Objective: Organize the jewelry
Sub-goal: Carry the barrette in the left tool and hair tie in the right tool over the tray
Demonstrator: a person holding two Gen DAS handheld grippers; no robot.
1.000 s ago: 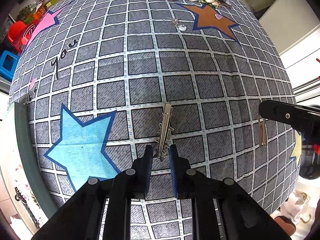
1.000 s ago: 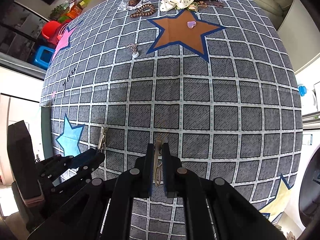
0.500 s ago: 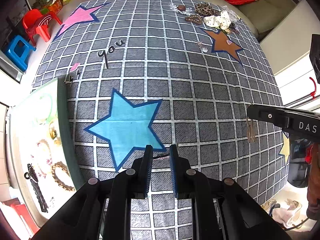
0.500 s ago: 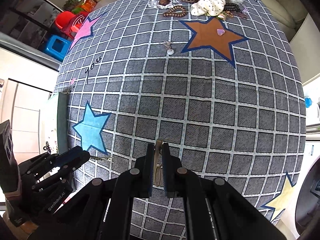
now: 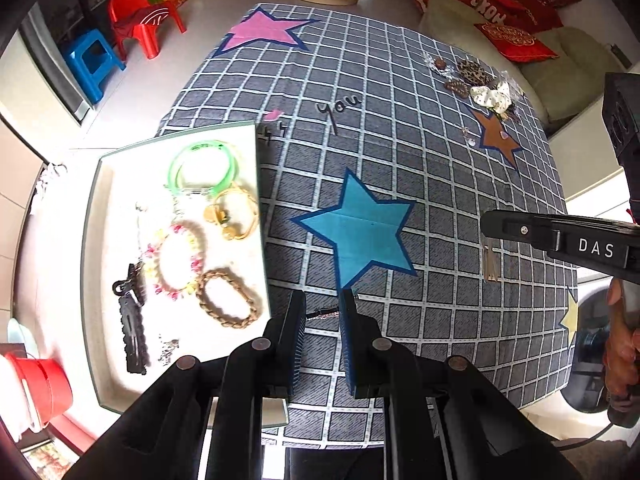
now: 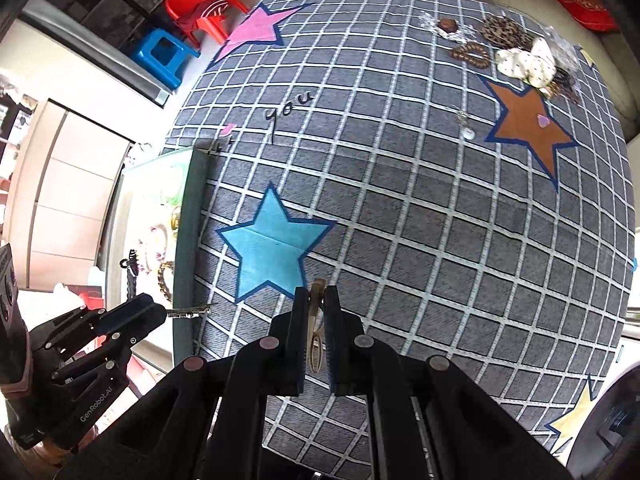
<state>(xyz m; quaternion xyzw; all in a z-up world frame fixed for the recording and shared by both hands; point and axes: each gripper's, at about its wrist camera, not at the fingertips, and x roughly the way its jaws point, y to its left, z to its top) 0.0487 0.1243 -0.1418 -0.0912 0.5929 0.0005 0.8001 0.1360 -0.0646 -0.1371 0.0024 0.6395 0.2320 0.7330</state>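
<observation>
the left claw [image 5: 322, 314] grips a thin silver metal hair clip [image 6: 188, 312] crosswise between its nearly closed pads, above the grey checked star-print cloth [image 5: 400, 160] covering the bench and just beside the white rectangular tray [image 5: 120, 248], which holds a green bangle [image 5: 202, 168], gold rings, bead bracelets and a black hair clip [image 5: 132, 328]. the right claw [image 6: 316, 308] pinches a slim bronze metal hair clip [image 6: 315, 336] upright, near the blue star [image 6: 272, 244]. a pile of scrunchies and trinkets [image 6: 516, 56] lies at the cloth's far corner.
</observation>
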